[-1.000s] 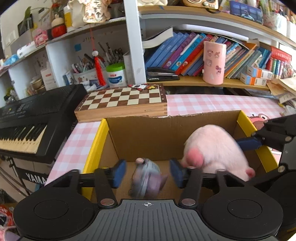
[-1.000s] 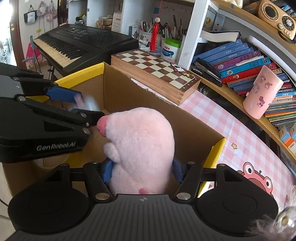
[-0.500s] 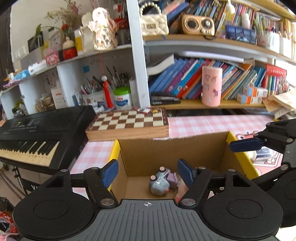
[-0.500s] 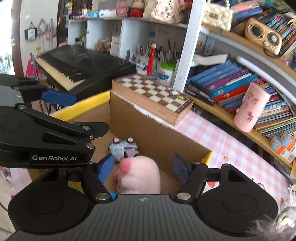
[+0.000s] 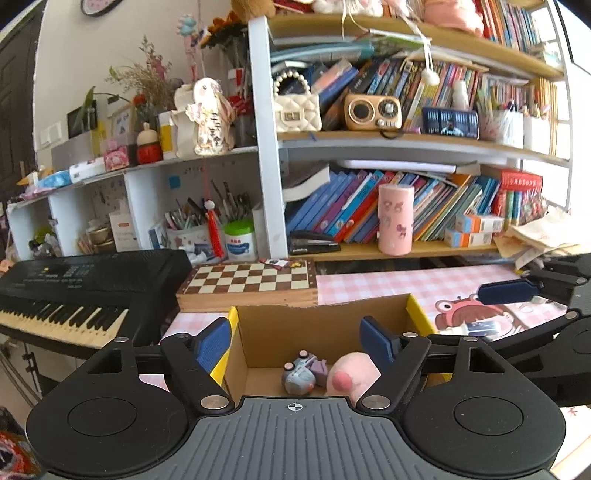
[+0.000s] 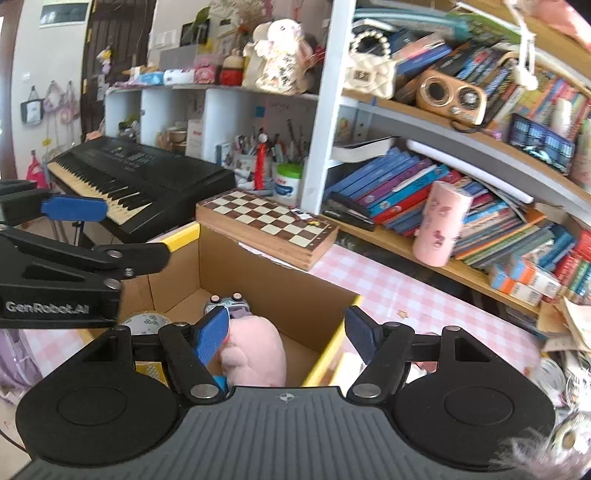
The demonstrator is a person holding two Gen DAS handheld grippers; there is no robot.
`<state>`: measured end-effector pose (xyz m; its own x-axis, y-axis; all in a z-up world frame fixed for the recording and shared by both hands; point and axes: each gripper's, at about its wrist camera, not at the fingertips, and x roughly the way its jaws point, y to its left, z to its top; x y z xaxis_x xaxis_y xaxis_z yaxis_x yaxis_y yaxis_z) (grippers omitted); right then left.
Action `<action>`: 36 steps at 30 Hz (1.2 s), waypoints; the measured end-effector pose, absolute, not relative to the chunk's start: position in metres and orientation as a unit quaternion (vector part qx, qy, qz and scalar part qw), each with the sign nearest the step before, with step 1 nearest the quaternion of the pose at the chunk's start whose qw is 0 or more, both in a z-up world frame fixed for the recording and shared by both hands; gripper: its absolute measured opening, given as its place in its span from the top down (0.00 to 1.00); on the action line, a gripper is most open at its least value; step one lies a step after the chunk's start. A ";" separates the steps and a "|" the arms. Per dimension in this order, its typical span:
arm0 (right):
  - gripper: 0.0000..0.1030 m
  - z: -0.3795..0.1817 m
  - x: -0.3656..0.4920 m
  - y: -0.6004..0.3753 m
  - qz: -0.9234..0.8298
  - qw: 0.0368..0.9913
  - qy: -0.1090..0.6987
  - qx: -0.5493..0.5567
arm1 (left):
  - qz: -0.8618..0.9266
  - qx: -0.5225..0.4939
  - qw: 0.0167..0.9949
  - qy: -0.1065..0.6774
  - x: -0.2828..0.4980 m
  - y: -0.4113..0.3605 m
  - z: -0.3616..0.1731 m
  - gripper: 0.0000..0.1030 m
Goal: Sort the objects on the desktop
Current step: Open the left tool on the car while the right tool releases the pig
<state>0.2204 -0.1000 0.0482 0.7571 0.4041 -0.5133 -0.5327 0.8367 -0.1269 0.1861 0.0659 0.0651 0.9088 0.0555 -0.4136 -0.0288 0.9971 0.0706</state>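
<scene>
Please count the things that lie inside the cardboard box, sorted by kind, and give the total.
Pink plush toy: 1
Small grey toy car: 1
Roll of tape: 1
Total in the cardboard box: 3

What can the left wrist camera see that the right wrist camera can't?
Only the left wrist view shows the frog picture on the desk mat and the round clock on the wall. Only the right wrist view shows the tape roll in the cardboard box and the bags hanging by the door. Both show the pink plush toy, the toy car, the chessboard and the keyboard.
</scene>
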 end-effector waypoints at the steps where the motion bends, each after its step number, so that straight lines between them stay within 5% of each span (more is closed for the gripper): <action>1: 0.34 0.049 0.214 -0.103 0.248 0.930 0.239 -0.131 | 0.022 0.027 0.977 0.211 0.179 0.067 0.066 0.23; 36: 0.34 -0.020 0.023 -0.112 0.181 0.915 0.352 -0.074 | 0.026 -0.024 0.949 0.313 0.003 0.087 0.010 0.23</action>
